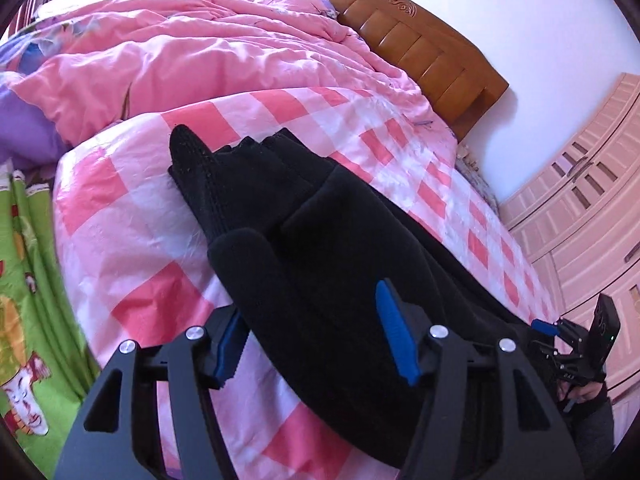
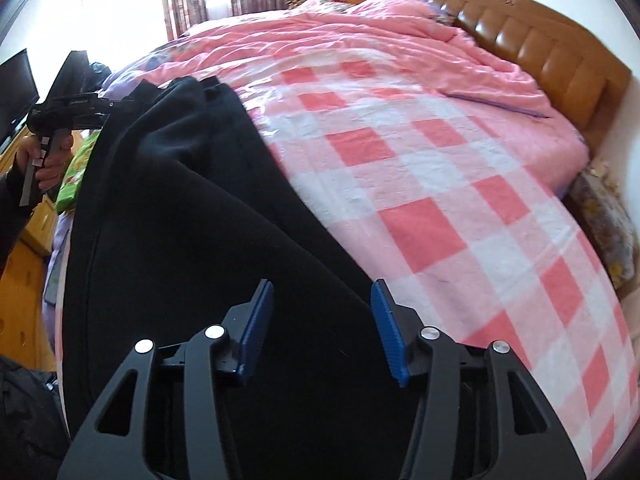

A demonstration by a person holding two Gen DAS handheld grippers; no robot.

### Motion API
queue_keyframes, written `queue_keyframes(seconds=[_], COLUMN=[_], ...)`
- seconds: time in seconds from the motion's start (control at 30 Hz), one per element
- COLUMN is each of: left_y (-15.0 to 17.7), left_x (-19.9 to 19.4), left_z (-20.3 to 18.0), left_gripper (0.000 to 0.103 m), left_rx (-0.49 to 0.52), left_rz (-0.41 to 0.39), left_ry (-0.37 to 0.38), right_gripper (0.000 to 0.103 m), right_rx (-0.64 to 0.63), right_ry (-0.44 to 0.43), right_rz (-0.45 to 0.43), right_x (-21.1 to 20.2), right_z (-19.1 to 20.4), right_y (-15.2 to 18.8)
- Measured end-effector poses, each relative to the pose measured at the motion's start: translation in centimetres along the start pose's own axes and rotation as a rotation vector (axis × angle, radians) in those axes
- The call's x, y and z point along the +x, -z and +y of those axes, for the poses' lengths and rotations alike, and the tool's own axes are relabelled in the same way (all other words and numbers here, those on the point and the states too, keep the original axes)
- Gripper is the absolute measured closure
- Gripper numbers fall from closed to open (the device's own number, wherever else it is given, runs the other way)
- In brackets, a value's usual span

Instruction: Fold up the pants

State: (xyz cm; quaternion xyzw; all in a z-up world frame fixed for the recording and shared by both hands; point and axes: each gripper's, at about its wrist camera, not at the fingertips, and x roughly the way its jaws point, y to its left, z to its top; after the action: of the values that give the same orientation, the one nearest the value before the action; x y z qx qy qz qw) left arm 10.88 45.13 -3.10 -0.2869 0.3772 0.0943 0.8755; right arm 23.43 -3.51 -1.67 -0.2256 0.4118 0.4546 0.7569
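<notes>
Black pants (image 1: 304,232) lie lengthwise on the pink and white checked bedsheet (image 1: 132,216), bunched and folded over on themselves. My left gripper (image 1: 316,332) is open, its blue pads on either side of the near end of the pants, not closed on the cloth. In the right wrist view the pants (image 2: 192,216) fill the left and centre. My right gripper (image 2: 320,328) is open above the black cloth, pads apart. The right gripper also shows in the left wrist view (image 1: 560,332), and the left gripper in the right wrist view (image 2: 116,104), at the far end of the pants.
A crumpled pink quilt (image 1: 208,48) lies across the far half of the bed. A wooden headboard (image 1: 424,44) stands at the right, with pink wardrobes (image 1: 580,184) beyond. A green printed cloth (image 1: 28,280) hangs at the bed's left edge. A dark screen (image 2: 16,88) stands far left.
</notes>
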Motion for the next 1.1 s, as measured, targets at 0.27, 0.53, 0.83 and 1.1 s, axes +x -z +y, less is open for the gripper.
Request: queue_keyframes(seconds=[0.27, 0.53, 0.83, 1.1], left_y=[-0.6, -0.8, -3.6, 0.2], left_x=[0.4, -1.9, -7.5, 3.8], left_z=[2.2, -1.2, -6.7, 1.6], left_gripper=[0.045, 0.096, 0.096, 0.095], left_rx=[-0.113, -0.003, 0.155, -0.035], left_rz=[-0.023, -0.186, -0.462, -0.134], left_ry=[0.052, -0.018, 0.089, -0.1], right_gripper=[0.085, 0.097, 0.097, 0.09], right_rx=[-0.067, -0.077, 0.035, 0.042], right_ry=[-0.009, 0.134, 0.283, 0.224], right_rz=[-0.012, -0.138, -0.315, -0.093], right_x=[0.4, -1.6, -7.4, -0.9], right_z=[0.5, 2.0, 0.3, -0.3], right_y=[0.0, 1.4, 0.7, 1.0])
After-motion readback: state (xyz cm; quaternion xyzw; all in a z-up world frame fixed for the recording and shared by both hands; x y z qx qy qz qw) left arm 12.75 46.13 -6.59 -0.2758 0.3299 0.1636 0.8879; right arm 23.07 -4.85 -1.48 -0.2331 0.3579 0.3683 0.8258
